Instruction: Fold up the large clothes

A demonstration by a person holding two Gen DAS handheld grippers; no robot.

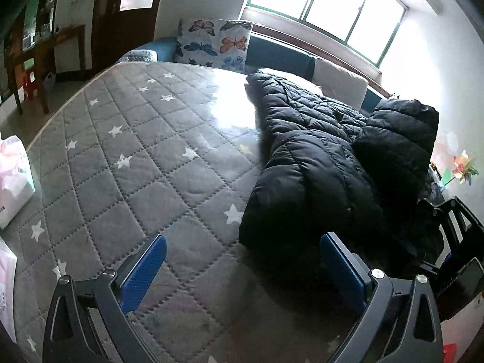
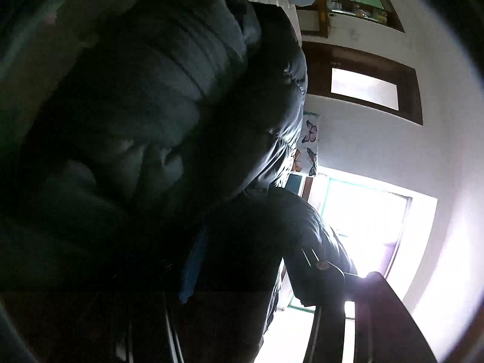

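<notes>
Left wrist view has the left gripper with its blue-padded jaws spread wide and nothing in them, hovering over the grey quilted star-print mattress. The black puffy quilted jacket lies bunched just ahead and to the right, near the right-hand pad. Right gripper is buried in that jacket, one blue pad showing; can't tell if it's gripping.
</notes>
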